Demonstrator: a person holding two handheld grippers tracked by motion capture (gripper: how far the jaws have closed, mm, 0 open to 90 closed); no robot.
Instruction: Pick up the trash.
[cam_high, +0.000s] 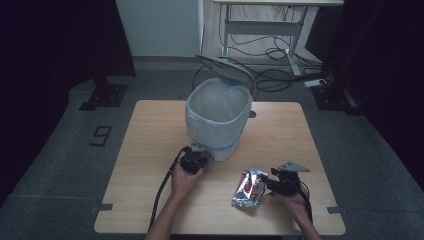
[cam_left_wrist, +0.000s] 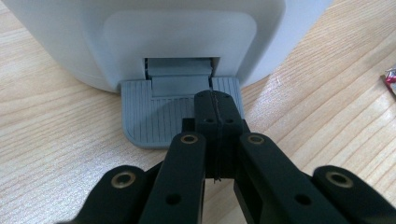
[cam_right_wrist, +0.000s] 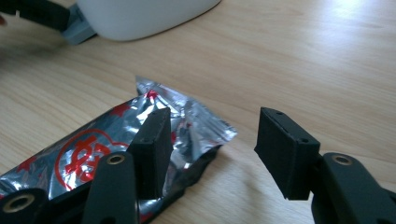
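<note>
**Pressing the pedal, jaws over the packet**

Resting clenched, the left gripper (cam_left_wrist: 215, 100) presses the grey ribbed pedal (cam_left_wrist: 156, 114) of the white lidded plastic bin (cam_high: 218, 117). The right gripper (cam_right_wrist: 210, 149) stands released around a corner of the crinkled silver-and-red foil snack packet (cam_high: 249, 189), near the wooden table's (cam_high: 150, 125) front edge.

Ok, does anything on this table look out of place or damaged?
Mainly the crumpled silver-and-red foil snack packet lying loose on the table beside the lined pedal bin, whose lid stands open. No spill or damage shows.
</note>
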